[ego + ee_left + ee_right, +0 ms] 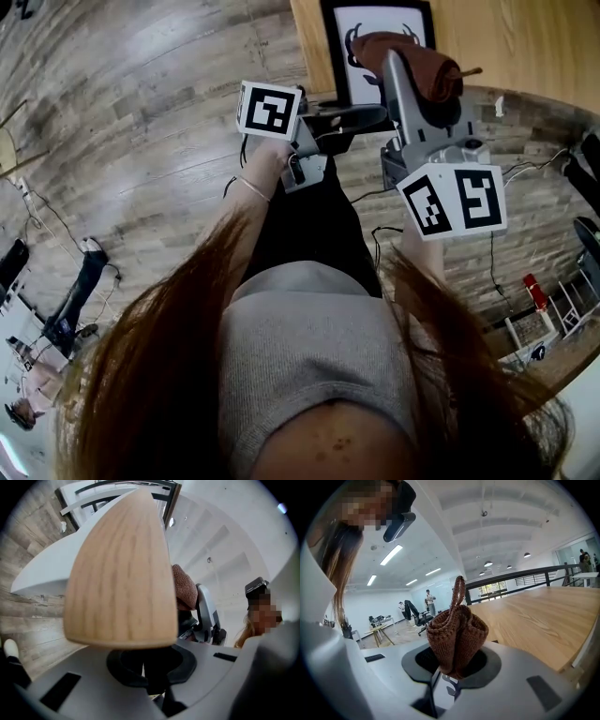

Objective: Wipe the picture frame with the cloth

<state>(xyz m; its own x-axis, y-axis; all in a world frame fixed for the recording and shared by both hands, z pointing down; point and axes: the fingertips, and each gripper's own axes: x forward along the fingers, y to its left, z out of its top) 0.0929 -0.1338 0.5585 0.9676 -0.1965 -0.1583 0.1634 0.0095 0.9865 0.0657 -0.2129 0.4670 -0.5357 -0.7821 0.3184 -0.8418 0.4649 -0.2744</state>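
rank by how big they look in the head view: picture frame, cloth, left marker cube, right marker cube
1. picture frame
2. right marker cube and cloth, about alike
3. left marker cube
The cubes sit nearer the camera.

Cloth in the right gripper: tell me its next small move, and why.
Probably ease the right gripper forward until the cloth meets the picture frame. Its jaws are shut on the bunched cloth, held before the frame without evident contact, and the shut left gripper seems to steady the frame's lower edge.
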